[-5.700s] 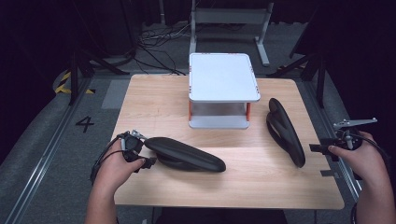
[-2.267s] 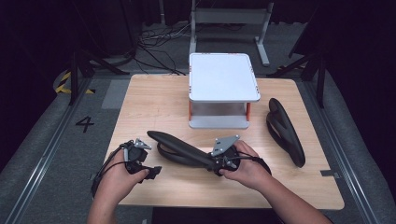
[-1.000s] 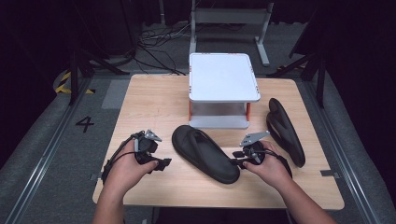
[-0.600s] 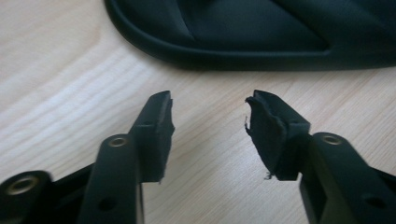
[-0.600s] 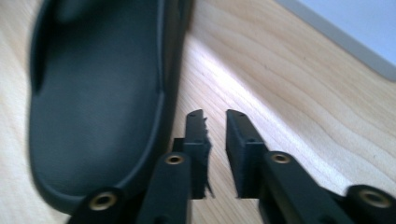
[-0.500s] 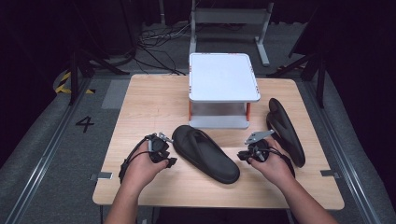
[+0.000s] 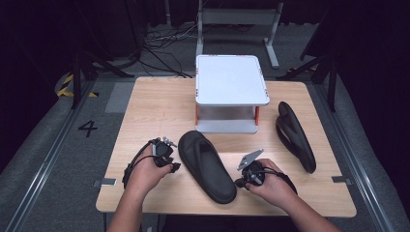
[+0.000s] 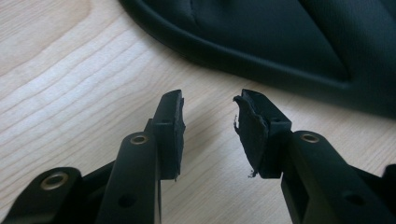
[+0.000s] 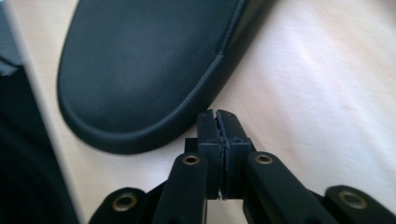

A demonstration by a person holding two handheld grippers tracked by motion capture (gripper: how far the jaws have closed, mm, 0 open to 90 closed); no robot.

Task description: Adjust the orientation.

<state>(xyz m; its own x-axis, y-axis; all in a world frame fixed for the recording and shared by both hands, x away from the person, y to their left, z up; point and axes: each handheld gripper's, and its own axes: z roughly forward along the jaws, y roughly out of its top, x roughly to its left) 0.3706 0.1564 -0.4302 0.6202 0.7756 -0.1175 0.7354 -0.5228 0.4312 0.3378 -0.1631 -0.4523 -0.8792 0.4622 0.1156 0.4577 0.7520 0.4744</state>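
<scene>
A black flip-flop (image 7: 205,164) lies sole-down at the middle front of the wooden table (image 7: 154,106), toe end pointing away. My left gripper (image 7: 174,166) sits just left of it, open and empty; in the left gripper view (image 8: 208,112) its tips hover over bare wood a short way from the flip-flop's rim (image 8: 280,42). My right gripper (image 7: 240,182) is at the heel end on the right. In the right gripper view (image 9: 216,116) it is shut with nothing between the jaws, tips right by the heel rim (image 9: 149,60). A second black flip-flop (image 7: 294,135) lies at the right side.
A small white shelf on orange legs (image 7: 231,79) stands at the back middle of the table. The table's front edge (image 7: 222,212) runs close behind both hands. A dark floor with cables and metal frames surrounds the table.
The middle flip-flop has been turned from lying across the table to pointing away. My left gripper came in beside it; my right gripper slid toward the heel end.
</scene>
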